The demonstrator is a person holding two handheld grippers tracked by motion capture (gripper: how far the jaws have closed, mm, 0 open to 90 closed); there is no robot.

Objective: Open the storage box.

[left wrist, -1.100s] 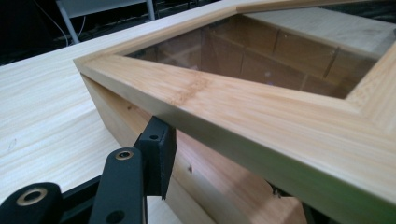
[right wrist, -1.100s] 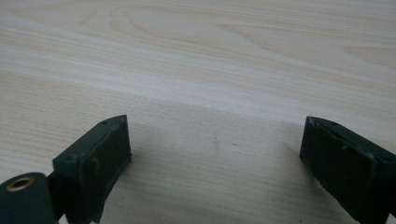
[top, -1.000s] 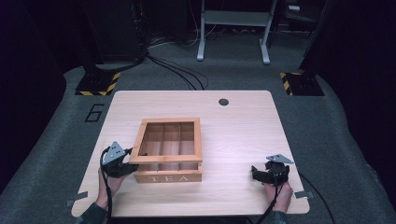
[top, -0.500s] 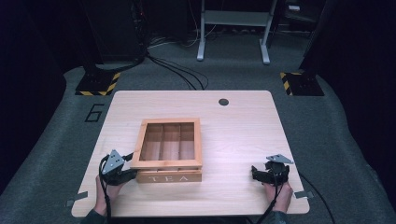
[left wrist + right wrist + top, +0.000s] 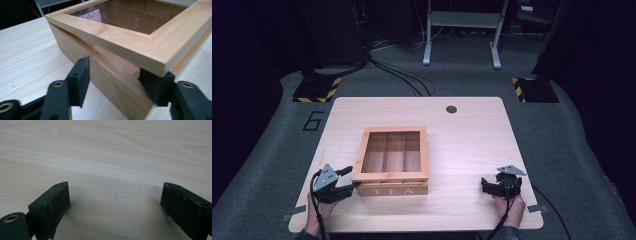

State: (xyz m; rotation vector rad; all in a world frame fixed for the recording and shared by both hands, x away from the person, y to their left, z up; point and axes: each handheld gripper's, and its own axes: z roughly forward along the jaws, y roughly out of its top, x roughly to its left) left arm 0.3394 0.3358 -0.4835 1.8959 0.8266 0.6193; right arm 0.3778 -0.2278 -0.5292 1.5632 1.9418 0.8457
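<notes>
A wooden tea box (image 5: 392, 190) with a glass-paned lid and the word TEA on its front stands in the middle of the table (image 5: 462, 145). My left gripper (image 5: 351, 180) is at the box's front left corner. In the left gripper view the box (image 5: 140, 42) has its corner between the jaws of the left gripper (image 5: 115, 75), one jaw beside a wall and the other under the lid's rim. These jaws have just been opening and no longer press. My right gripper (image 5: 485, 185) rests on the table at the right, and the right gripper (image 5: 115, 195) is open over bare wood.
A round cable hole (image 5: 451, 109) sits near the table's far edge. Beyond the table are floor cables (image 5: 402, 80), a grey stand (image 5: 462, 30) and yellow-black striped bases (image 5: 317, 90). The person's hands come in at the near edge.
The left gripper has slid toward the person along the box's left side to its front corner, and its jaws stand wider. The right gripper has kept still.
</notes>
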